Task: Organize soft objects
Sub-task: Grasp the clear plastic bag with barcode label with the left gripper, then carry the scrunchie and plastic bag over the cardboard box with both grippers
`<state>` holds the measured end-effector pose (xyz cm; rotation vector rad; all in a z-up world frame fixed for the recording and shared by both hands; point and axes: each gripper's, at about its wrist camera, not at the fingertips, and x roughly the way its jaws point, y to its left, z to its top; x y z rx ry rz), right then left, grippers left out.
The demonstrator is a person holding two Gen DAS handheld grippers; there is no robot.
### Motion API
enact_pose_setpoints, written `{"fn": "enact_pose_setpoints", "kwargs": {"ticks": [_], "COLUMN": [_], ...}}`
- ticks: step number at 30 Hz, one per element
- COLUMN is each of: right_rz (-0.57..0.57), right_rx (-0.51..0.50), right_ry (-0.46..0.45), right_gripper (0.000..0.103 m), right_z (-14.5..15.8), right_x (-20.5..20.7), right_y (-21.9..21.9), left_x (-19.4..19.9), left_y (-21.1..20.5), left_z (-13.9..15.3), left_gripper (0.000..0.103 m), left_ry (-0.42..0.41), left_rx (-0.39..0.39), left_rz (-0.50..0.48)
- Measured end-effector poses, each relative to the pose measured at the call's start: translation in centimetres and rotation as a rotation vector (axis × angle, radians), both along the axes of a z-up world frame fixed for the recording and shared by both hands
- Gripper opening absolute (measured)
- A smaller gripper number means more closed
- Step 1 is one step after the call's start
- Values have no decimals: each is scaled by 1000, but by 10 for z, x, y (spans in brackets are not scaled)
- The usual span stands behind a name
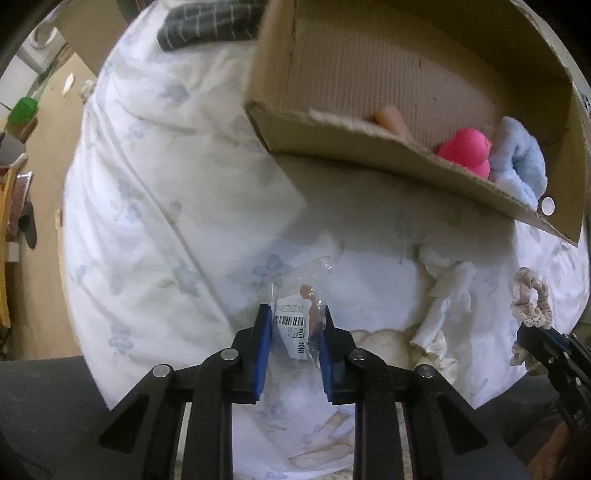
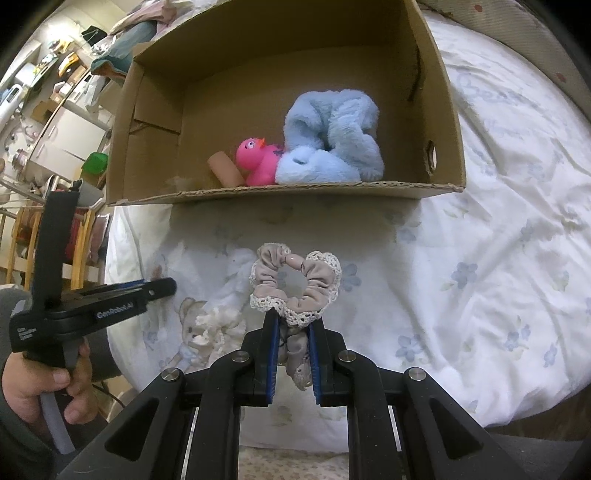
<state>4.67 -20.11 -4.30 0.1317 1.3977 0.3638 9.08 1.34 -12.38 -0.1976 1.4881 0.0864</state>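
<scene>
My left gripper [image 1: 295, 314] is shut on a small clear plastic packet [image 1: 298, 325] with a barcode label, held above the white floral bedsheet [image 1: 155, 206]. My right gripper [image 2: 293, 321] is shut on a beige lace-edged scrunchie [image 2: 295, 284], which also shows in the left wrist view [image 1: 532, 302]. A cardboard box [image 2: 280, 194] stands ahead on the bed, also in the left wrist view [image 1: 332, 122]. It holds a pink rubber duck [image 2: 258, 158], a fluffy blue plush [image 2: 332, 140] and a tan cylinder [image 2: 225, 170].
A white crumpled cloth [image 1: 443, 306] and a cream lacy scrunchie [image 2: 218, 325] lie on the sheet between the grippers. A dark striped cloth [image 1: 207, 26] lies at the bed's far end. Furniture and clutter [image 2: 55, 110] stand left of the bed.
</scene>
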Motion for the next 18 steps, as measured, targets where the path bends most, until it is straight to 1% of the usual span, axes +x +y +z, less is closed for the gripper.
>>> {"fn": "enact_pose_setpoints", "kwargs": {"ticks": [4, 13, 15, 18], "right_rz": [2, 16, 10, 1], "right_rx": [10, -5, 17, 37], "right_ry": [0, -3, 2, -13], "right_gripper": [16, 16, 16, 16], "right_z": [1, 0, 0, 5], "right_x": [1, 0, 1, 0], "right_y": [-1, 1, -1, -3], "left_x": [-5, -20, -21, -24], "left_y": [4, 16, 20, 23], "left_z": [10, 25, 35, 51], "left_gripper": [21, 21, 21, 21], "left_ry": [-22, -53, -67, -103], "left_rx": [17, 57, 84, 91], "left_rz": [1, 28, 23, 25]}}
